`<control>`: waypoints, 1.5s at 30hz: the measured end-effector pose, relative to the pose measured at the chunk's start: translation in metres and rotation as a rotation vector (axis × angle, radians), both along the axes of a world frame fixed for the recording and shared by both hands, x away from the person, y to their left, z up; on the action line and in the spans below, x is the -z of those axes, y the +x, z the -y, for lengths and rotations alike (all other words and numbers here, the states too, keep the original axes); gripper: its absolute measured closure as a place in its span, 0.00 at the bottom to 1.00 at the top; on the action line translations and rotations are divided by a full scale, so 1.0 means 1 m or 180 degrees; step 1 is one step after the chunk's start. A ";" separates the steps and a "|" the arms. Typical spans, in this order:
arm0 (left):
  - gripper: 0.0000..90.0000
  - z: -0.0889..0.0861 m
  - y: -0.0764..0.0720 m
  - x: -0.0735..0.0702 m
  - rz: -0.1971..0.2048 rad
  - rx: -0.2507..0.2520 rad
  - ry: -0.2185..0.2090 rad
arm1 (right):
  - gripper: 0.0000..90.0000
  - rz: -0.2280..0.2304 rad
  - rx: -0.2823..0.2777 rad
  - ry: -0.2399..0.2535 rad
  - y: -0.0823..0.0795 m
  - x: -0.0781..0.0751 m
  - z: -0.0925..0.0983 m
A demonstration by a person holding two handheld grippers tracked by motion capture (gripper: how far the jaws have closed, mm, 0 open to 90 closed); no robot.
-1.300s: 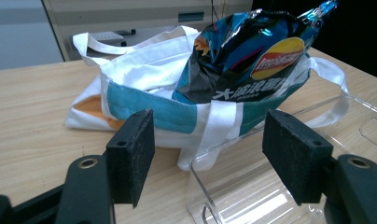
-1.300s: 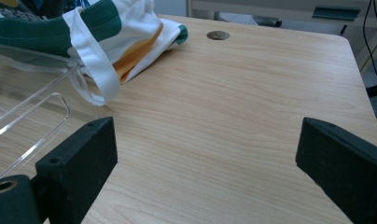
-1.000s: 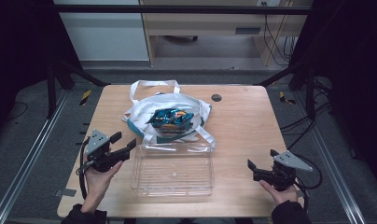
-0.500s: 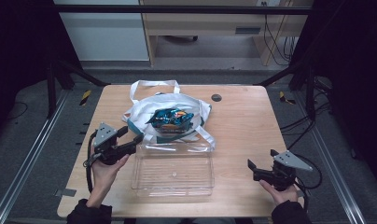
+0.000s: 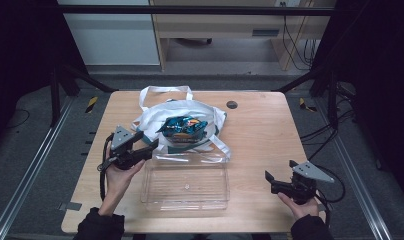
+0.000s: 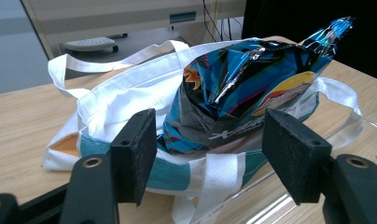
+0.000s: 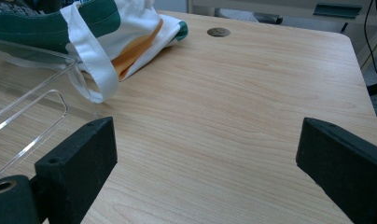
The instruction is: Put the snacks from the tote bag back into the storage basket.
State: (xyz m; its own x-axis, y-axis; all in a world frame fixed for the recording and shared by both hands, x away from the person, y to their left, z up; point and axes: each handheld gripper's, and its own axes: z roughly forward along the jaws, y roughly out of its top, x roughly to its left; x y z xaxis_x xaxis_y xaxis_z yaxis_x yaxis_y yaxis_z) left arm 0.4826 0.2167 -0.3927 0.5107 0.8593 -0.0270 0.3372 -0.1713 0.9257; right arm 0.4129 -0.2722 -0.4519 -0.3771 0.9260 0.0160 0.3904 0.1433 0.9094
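Note:
A white cloth tote bag (image 5: 160, 117) with teal trim lies on the table, a shiny blue snack bag (image 5: 182, 126) sticking out of its mouth. A clear plastic tray (image 5: 186, 181) sits just in front of it. My left gripper (image 5: 151, 146) is open at the bag's left side, jaws pointing toward the snack bag (image 6: 242, 88) without touching it. In the left gripper view the tote (image 6: 116, 100) lies between and beyond the jaws. My right gripper (image 5: 268, 181) is open near the front right edge, nothing between its jaws; its own view (image 7: 205, 158) faces bare wood.
The wooden table (image 5: 262, 130) has a round dark grommet (image 5: 232, 104) behind the bag, also seen as a grommet (image 7: 219, 32) in the right gripper view. The tray's corner (image 7: 32, 112) and a white bag strap (image 7: 91, 65) lie left of my right gripper. Black frame posts flank the table.
My left gripper has moved forward and to the right, from the table's left side up to the bag's mouth. The right gripper has stayed put.

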 end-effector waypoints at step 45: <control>0.88 0.036 0.035 -0.003 -0.0032 0.0115 0.0178 | 0.06 -0.0018 -0.0009 -0.0006 0.001 -0.001 -0.001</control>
State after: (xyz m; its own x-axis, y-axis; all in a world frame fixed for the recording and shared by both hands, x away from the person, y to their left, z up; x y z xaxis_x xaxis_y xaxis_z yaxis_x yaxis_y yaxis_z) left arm 0.5178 0.1802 -0.3892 0.5413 0.8407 0.0153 0.3390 -0.2349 0.9110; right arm 0.4138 -0.2715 -0.4514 -0.3796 0.9250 0.0165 0.3951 0.1460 0.9070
